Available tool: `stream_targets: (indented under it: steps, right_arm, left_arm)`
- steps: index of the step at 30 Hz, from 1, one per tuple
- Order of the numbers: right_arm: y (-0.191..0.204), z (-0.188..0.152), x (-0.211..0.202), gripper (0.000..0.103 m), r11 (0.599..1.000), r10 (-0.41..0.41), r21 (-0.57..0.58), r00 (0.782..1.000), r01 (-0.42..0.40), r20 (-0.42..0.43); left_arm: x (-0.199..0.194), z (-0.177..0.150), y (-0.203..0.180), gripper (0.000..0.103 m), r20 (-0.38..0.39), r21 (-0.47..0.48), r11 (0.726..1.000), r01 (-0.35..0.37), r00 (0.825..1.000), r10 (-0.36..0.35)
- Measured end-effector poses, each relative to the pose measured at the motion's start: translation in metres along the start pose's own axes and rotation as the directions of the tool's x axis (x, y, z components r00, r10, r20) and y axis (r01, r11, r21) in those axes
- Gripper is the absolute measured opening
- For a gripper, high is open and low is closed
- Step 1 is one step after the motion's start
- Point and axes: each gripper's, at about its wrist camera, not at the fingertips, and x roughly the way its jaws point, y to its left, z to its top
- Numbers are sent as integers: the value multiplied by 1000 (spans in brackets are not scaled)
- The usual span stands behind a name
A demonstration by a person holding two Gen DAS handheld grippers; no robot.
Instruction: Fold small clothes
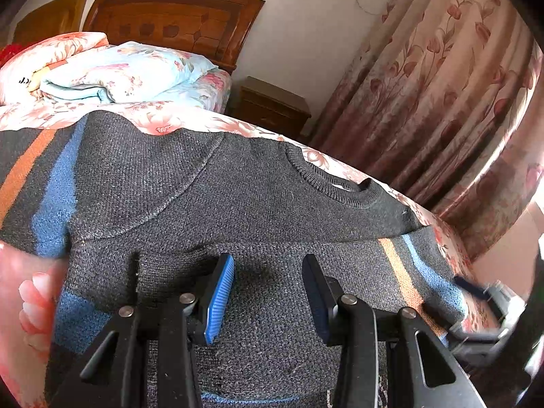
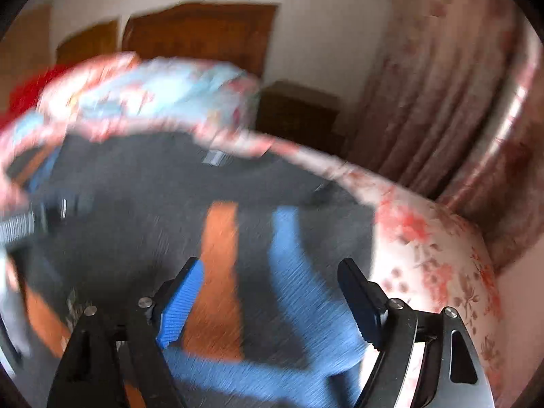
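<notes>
A small dark grey knit sweater [image 1: 238, 197] with orange and blue stripes lies on the floral bed, its ribbed neck [image 1: 336, 183] toward the right. A sleeve is folded across the body. My left gripper [image 1: 268, 292] is open and empty just above the sweater's lower body. My right gripper [image 2: 275, 302] is open and empty over the striped sleeve [image 2: 251, 272]; that view is motion-blurred. The right gripper also shows at the left wrist view's right edge [image 1: 486, 309], blurred.
The bed [image 1: 190, 119] has a pink floral sheet. Folded quilts [image 1: 112, 71] are piled near the wooden headboard [image 1: 176, 17]. A brown nightstand [image 1: 272, 105] stands beside the bed. Floral curtains [image 1: 442, 78] hang on the right.
</notes>
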Motion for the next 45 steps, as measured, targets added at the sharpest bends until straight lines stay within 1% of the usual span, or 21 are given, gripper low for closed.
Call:
stream_targets:
  steps: [2, 3, 5, 8, 10, 11, 13, 19, 22, 25, 28, 30, 32, 34, 36, 38, 39, 40, 42, 43, 45]
  right_arm:
    - [-2, -15, 13, 103, 1000, 12, 19, 999, -11, -53]
    - [-10, -20, 12, 103, 996, 47, 75, 999, -45, -25]
    - [-22, -24, 13, 103, 991, 67, 121, 997, -62, -40]
    - [-17, -26, -7, 103, 992, 28, 121, 1000, -27, -5]
    - [-10, -34, -21, 103, 992, 60, 109, 998, -63, 32]
    - [-6, -36, -20, 103, 993, 64, 100, 998, -66, 25]
    - [1, -47, -6, 103, 995, 59, 78, 997, -55, -44]
    - [1, -53, -10, 103, 993, 45, 111, 996, -36, -80]
    - [10, -73, -20, 103, 993, 69, 105, 994, -60, -84]
    - [1, -82, -22, 103, 985, 95, 153, 989, -76, -114]
    - [-4, -86, -35, 103, 985, 41, 174, 989, -16, -142]
    - [0, -75, -42, 103, 984, 44, 174, 995, -27, -92]
    - [8, -60, -44, 103, 983, 63, 175, 997, -55, -36]
    - [21, -41, -43, 103, 987, 59, 145, 997, -65, 42]
    - [33, -30, -32, 103, 991, 36, 126, 998, -42, 51]
    - [38, -28, -13, 103, 992, 24, 122, 1000, -26, 21]
    - [38, -32, -2, 103, 992, 24, 122, 1000, -22, -19]
    - [38, -31, -9, 103, 990, 37, 137, 999, -36, -6]
    - [25, -32, -9, 103, 981, 56, 186, 998, -56, 10]
    - [20, -33, -6, 103, 976, 67, 207, 998, -66, 3]
    - [16, -34, -5, 103, 971, 70, 229, 998, -69, 3]
  left_arm:
    - [0, 0, 0, 42, 0, -1, 1000, 1, 1000, -1]
    - [0, 0, 0, 42, 0, -1, 1000, 2, 1000, -2]
    - [0, 0, 1, 42, 0, -1, 1000, 2, 1000, -2]
    - [0, 0, 0, 42, 0, -2, 1000, 2, 1000, -2]
    - [-1, 0, 0, 42, 0, 0, 1000, -1, 1000, 1]
    - [-1, 0, 0, 42, 0, 2, 1000, -4, 1000, 4]
    - [-1, -1, -1, 42, 1, 8, 1000, -10, 1000, 10]
    - [0, -1, -2, 42, -1, 8, 1000, -13, 1000, 13]
    - [1, 0, -3, 42, -1, 9, 1000, -14, 1000, 14]
    - [1, -1, -3, 42, -1, 8, 1000, -15, 1000, 15]
    - [0, -1, -3, 42, 0, 6, 1000, -10, 1000, 10]
    - [-2, -1, 0, 42, 0, -7, 1000, 7, 1000, -7]
    - [-9, 0, 10, 42, 2, -55, 996, 77, 997, -77]
    - [-26, 2, 36, 42, 39, -169, 973, 158, 987, -153]
    - [-48, 2, 73, 42, 107, -282, 940, 194, 980, -170]
    - [-72, 2, 119, 42, 171, -379, 907, 181, 978, -123]
    - [-82, 2, 142, 42, 193, -426, 889, 166, 977, -90]
    - [-97, 2, 179, 42, 223, -500, 854, 143, 974, -33]
    - [-112, 0, 228, 42, 238, -597, 795, 105, 970, 50]
    - [-120, -3, 257, 41, 239, -660, 745, 95, 967, 89]
    - [-130, -9, 303, 41, 252, -755, 645, 114, 960, 124]
